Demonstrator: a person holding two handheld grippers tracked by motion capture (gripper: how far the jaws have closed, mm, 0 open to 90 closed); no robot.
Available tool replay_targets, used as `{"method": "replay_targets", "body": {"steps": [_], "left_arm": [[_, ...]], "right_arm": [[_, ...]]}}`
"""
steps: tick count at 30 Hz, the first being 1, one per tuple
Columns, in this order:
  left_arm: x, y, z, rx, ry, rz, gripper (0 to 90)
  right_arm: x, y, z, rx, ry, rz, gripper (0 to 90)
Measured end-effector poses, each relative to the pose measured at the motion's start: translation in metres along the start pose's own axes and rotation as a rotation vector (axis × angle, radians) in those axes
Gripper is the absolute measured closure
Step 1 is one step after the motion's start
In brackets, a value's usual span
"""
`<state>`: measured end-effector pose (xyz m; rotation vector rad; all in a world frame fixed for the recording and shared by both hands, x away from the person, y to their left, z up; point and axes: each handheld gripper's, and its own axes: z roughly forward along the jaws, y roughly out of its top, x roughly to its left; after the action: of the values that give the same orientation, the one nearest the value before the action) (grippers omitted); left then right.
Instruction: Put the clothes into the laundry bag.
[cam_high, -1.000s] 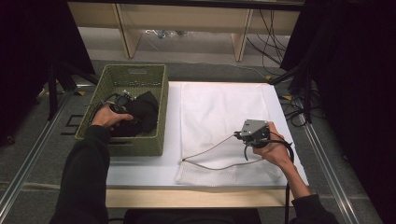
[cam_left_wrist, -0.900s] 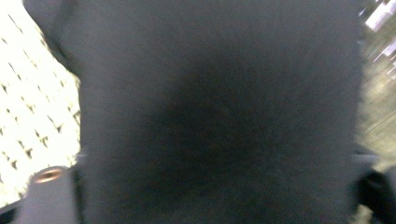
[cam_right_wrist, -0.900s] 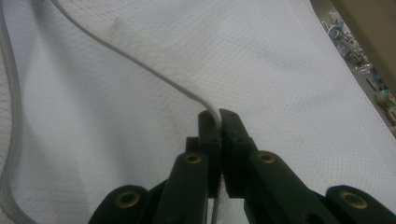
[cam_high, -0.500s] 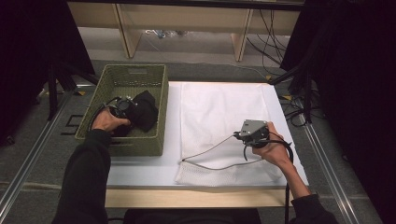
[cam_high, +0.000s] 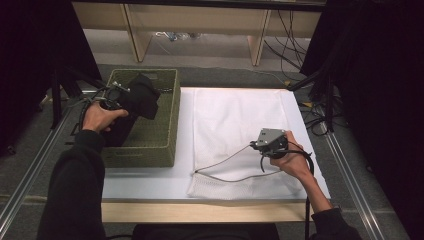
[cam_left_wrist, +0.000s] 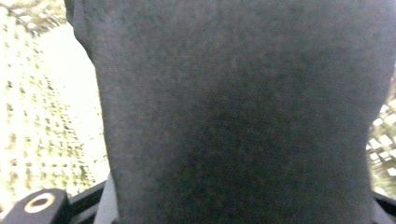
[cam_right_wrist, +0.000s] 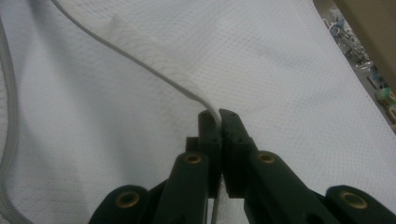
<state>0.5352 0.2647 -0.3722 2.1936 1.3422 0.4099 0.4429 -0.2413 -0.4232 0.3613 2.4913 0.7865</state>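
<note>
A black garment (cam_high: 142, 97) hangs above the green woven basket (cam_high: 167, 125) at the table's left, and my left gripper (cam_high: 122, 95) is shut on it. In the left gripper view the dark cloth (cam_left_wrist: 233, 116) hangs right in front of the camera and hides the jaws. A white mesh bag (cam_high: 240, 120) lies flat on the table. My right gripper (cam_high: 256, 145) rests near the bag's front right, shut on the bag's zipper edge (cam_right_wrist: 140, 60). The right gripper view shows the two jaws (cam_right_wrist: 218, 116) pinching that white edge, lifted a little off the mesh.
The basket (cam_left_wrist: 28, 116) sits on the table's left part, beside the bag. The bag's open zipper edge (cam_high: 225, 167) loops across its front. Wooden shelf legs (cam_high: 135, 35) and cables (cam_high: 320, 115) lie beyond and to the right of the table.
My left gripper has risen out of the basket and moved farther back, lifting the black garment with it. The right gripper has stayed in place on the bag's edge.
</note>
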Motion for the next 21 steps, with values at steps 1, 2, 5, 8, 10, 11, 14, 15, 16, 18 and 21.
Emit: {"method": "replay_targets", "body": {"steps": [1, 2, 5, 8, 10, 11, 14, 15, 16, 18, 21], "left_arm": [[0.0, 0.0, 0.0, 0.0, 0.0, 0.0, 52.2], [0.0, 0.002, -0.004, -0.006, -0.001, -0.014, 52.2], [0.001, 0.01, -0.017, -0.008, 0.007, -0.018, 52.2], [-0.001, 0.013, -0.023, -0.017, -0.001, -0.029, 52.2], [-0.004, 0.019, -0.033, -0.022, -0.011, -0.017, 52.2], [-0.004, 0.019, -0.033, -0.022, -0.011, -0.017, 52.2], [-0.008, 0.026, -0.045, -0.042, -0.026, -0.025, 52.2], [-0.011, 0.028, -0.049, -0.042, -0.026, -0.019, 52.2], [-0.015, 0.032, -0.057, -0.046, -0.034, -0.006, 52.2], [-0.02, 0.035, -0.065, -0.055, -0.052, -0.008, 52.2], [-0.03, 0.04, -0.076, -0.068, -0.076, -0.006, 52.2]], "right_arm": [[0.0, 0.0, 0.0, 0.001, 0.0, 0.001, 88.9], [0.0, 0.0, 0.0, 0.0, 0.0, -0.001, 88.8], [-0.001, 0.0, 0.0, 0.001, -0.001, -0.001, 88.8], [0.0, 0.0, 0.0, 0.001, 0.001, 0.0, 88.8], [-0.001, 0.0, 0.0, 0.002, -0.001, -0.005, 88.8], [-0.001, 0.0, 0.0, 0.002, -0.001, -0.005, 88.8], [-0.002, 0.0, 0.001, -0.002, 0.001, -0.018, 88.8], [-0.002, 0.0, 0.001, -0.004, 0.0, -0.021, 88.9], [-0.001, -0.001, 0.0, 0.002, -0.001, -0.006, 88.9], [0.0, 0.0, 0.0, 0.004, -0.001, 0.005, 88.9], [-0.001, 0.0, 0.0, 0.001, 0.0, -0.004, 89.0]]}}
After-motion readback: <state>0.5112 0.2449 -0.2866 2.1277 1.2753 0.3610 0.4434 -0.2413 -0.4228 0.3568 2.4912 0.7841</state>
